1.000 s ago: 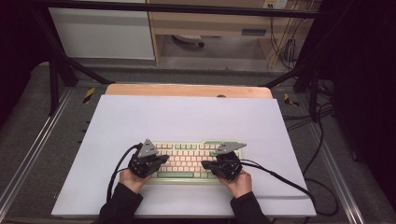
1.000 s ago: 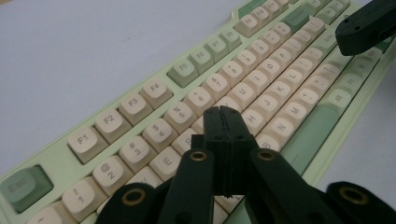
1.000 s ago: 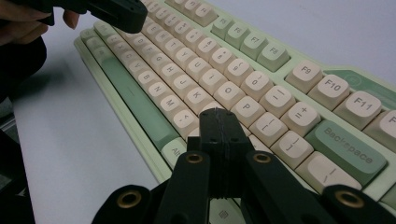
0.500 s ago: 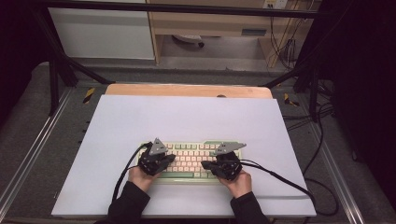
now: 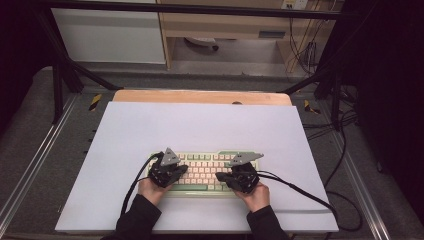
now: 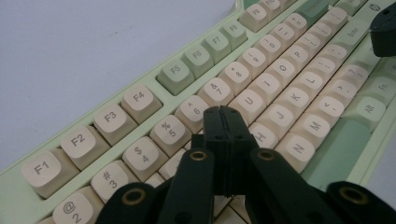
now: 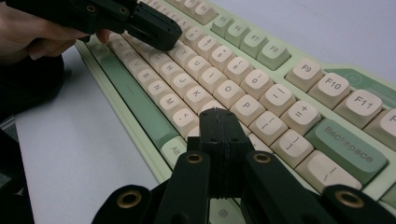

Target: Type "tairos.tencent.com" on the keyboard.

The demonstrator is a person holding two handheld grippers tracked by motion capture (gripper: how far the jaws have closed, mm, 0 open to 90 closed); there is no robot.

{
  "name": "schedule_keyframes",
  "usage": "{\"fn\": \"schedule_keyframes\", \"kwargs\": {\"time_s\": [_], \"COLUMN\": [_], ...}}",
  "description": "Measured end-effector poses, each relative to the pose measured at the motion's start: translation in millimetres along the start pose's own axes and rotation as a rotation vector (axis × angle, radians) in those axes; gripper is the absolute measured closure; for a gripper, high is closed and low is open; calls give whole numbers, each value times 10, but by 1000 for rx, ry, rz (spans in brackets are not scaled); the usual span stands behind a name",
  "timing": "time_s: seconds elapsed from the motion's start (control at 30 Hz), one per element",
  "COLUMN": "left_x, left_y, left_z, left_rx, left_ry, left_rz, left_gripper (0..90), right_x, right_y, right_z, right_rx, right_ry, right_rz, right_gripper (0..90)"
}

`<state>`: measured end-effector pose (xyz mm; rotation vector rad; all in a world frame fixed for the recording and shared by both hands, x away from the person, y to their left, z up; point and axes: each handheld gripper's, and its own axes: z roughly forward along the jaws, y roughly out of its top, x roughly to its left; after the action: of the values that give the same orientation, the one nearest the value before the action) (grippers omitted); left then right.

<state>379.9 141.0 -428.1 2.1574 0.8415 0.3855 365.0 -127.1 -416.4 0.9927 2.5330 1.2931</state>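
Both claws are over the keyboard (image 5: 205, 171), which lies on the white mat on the table (image 5: 200, 125) near the person's edge, long axis running left-right across the table. Left claw (image 5: 175, 172) sits over the left-centre keys, right claw (image 5: 225, 177) over the right-centre keys; each has its jaws fully closed with nothing between them, tips used as a single poking point. The relation that matters: keys lie directly below and just ahead of each tip, so any press is a short drop, not a reach. Left gripper view puts the closed tip (image 6: 223, 122) just above the 6/7/H cluster, with the right claw's tip (image 6: 384, 32) near the Enter end. Right gripper view puts its tip (image 7: 219, 122) near the keys around P and the bracket row, Backspace key (image 7: 348, 144) off to its right, and shows the left claw (image 7: 152, 28) hovering further along the same key rows. High view gives the spacing between the claws but not which key each tip is over; whether either tip touches a keycap I can't tell.
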Motion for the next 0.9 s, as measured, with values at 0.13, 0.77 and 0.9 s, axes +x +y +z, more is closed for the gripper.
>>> {"fn": "schedule_keyframes", "kwargs": {"time_s": [0.13,0.77,0.9], "left_x": [10,12,24], "left_y": [-10,-37,-68], "left_z": [11,-190,-249], "left_rx": [4,-33,-39], "left_ry": [-2,-22,-23], "left_rz": [-5,-11,-16], "left_gripper": [900,900,900], "right_x": [0,2,0], "right_y": [-2,0,-2], "right_z": [4,-10,-5], "right_rx": [4,5,4], "right_ry": [1,-5,-5], "right_rz": [-1,2,-1], "right_gripper": [900,900,900]}}
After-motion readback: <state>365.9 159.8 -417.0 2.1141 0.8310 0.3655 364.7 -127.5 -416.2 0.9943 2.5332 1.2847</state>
